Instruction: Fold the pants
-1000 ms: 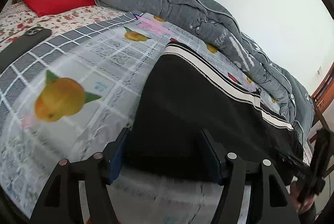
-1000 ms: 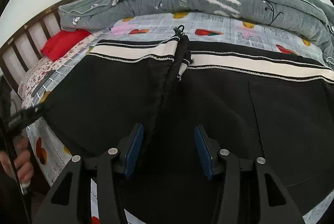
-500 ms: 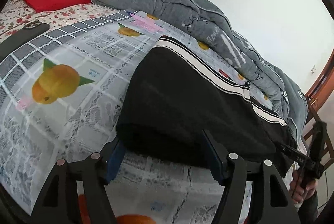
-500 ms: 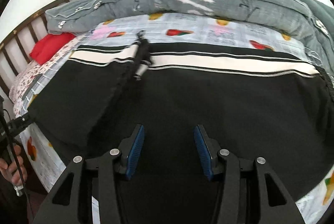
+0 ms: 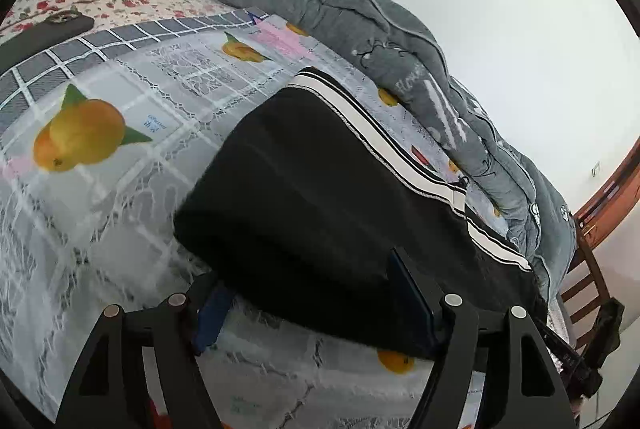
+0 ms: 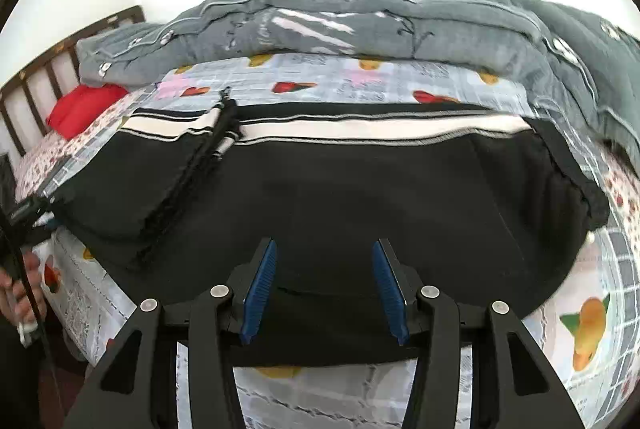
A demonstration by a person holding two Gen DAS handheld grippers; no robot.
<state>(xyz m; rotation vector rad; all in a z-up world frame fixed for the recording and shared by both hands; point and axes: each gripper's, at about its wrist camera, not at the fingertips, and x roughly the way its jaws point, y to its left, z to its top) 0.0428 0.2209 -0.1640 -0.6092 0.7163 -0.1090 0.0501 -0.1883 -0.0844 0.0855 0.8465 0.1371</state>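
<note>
From the left wrist view, the left claw (image 5: 310, 295) stands wide, and its jaws have just been opening further; the folded end of the black pants (image 5: 320, 197) lies between its fingers, yet the pads do not appear to press the cloth, so it reads as let go rather than gripped. Ahead of this claw the pants stretch up and to the right, their white-striped side seam running along the far edge toward the grey quilt (image 5: 360, 29) beyond. To the claw's left lies bare fruit-print bedsheet (image 5: 100, 149), probably kept free so the fold has a flat place to land. From the right wrist view, the right claw (image 6: 324, 287) is partly open with nothing in its grip; it hovers over the near edge of the pants (image 6: 360, 197), whose black cloth shows between and beyond its fingers. Here the long axis runs side to side across the claw's line, folded leg end on the claw's left, gathered waist on its right. The doubled layer on the left suggests one fold is done and the claw is placed to take the next.
</note>
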